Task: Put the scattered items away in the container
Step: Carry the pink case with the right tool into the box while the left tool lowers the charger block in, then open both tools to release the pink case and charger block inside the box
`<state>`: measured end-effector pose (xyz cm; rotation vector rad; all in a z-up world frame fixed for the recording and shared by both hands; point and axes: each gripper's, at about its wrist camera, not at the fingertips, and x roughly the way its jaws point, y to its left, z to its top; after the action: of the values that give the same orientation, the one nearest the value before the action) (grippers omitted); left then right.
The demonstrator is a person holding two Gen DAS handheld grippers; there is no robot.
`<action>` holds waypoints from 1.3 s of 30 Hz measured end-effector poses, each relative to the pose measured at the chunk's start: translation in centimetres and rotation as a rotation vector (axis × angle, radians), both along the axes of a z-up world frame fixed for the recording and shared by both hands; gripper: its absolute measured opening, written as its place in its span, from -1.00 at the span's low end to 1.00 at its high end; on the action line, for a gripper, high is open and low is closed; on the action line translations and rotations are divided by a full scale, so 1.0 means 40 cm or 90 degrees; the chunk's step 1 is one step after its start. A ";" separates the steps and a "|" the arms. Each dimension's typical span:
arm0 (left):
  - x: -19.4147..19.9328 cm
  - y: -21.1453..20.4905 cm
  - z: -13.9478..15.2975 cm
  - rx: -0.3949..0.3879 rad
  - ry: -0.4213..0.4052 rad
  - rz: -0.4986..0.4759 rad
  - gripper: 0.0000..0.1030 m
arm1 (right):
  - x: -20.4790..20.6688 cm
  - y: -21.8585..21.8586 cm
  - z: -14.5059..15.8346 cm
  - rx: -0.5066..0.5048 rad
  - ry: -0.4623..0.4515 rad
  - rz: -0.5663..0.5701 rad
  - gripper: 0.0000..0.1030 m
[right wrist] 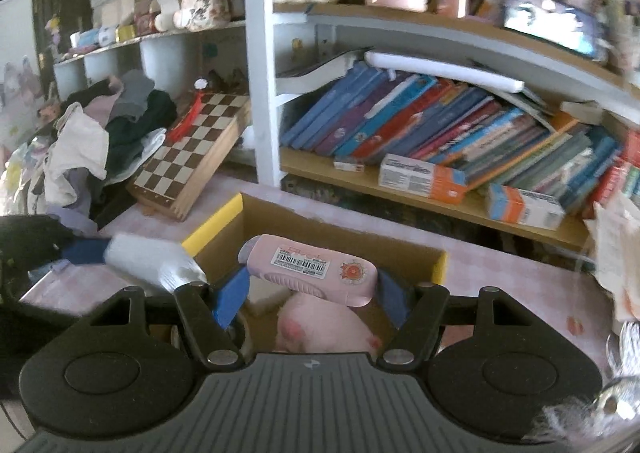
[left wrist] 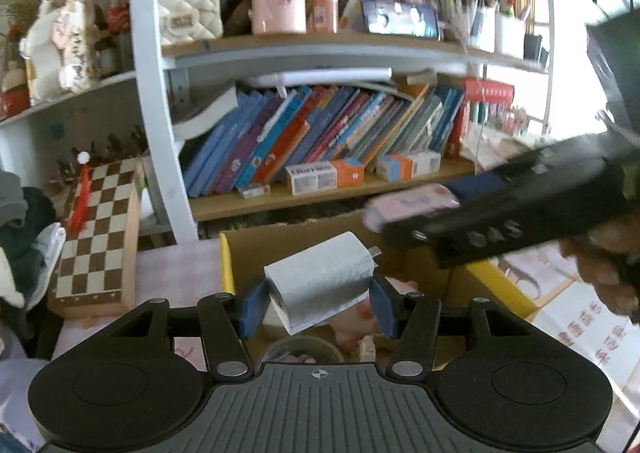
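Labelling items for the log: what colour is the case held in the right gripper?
Pink case, with a white barcode sticker; clearest in the right wrist view.

A white plug adapter (left wrist: 320, 279), tilted, sits low in the frame's centre above an open cardboard box (left wrist: 228, 265) with yellow-edged flaps. A pink case (right wrist: 312, 269) with a barcode label lies crosswise at centre, over the box (right wrist: 216, 229).

A white-framed bookshelf (left wrist: 160, 101) with wooden boards (right wrist: 420, 197) stands packed with leaning books (left wrist: 320, 129), daylight brightening its right side.
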<state>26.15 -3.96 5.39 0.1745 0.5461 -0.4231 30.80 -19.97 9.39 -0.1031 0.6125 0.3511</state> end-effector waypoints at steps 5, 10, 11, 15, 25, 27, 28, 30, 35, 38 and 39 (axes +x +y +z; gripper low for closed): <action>0.046 -0.040 -0.048 0.034 0.046 0.002 0.05 | 0.119 0.042 -0.033 -0.006 0.046 0.043 0.30; 0.086 -0.056 -0.086 0.056 0.081 0.010 0.05 | 0.216 0.084 -0.089 -0.015 0.112 0.077 0.30; 0.095 -0.058 -0.091 0.058 0.088 0.011 0.05 | 0.230 0.093 -0.100 -0.018 0.124 0.083 0.30; 0.131 -0.066 -0.107 0.059 0.121 0.017 0.05 | 0.271 0.130 -0.140 -0.039 0.153 0.111 -0.06; 0.179 -0.093 -0.141 0.089 0.160 0.019 0.06 | 0.326 0.169 -0.198 -0.047 0.193 0.143 -0.09; 0.182 -0.100 -0.143 0.097 0.161 0.018 0.06 | 0.334 0.168 -0.206 -0.046 0.196 0.140 -0.09; 0.183 -0.104 -0.146 0.101 0.163 0.017 0.06 | 0.340 0.165 -0.211 -0.044 0.201 0.137 -0.09; 0.187 -0.108 -0.151 0.101 0.168 0.019 0.07 | 0.348 0.161 -0.220 -0.042 0.211 0.131 -0.09; 0.193 -0.107 -0.151 0.096 0.173 0.022 0.11 | 0.353 0.145 -0.230 -0.035 0.223 0.122 -0.05; 0.189 -0.106 -0.144 0.099 0.161 0.024 0.29 | 0.346 0.137 -0.218 -0.031 0.215 0.119 0.11; 0.187 -0.107 -0.141 0.106 0.154 0.028 0.45 | 0.342 0.134 -0.212 -0.028 0.210 0.118 0.20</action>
<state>33.64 -8.23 -0.26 0.2721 0.8221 -0.3576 44.47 -14.60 0.91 -0.1455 0.9404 0.5398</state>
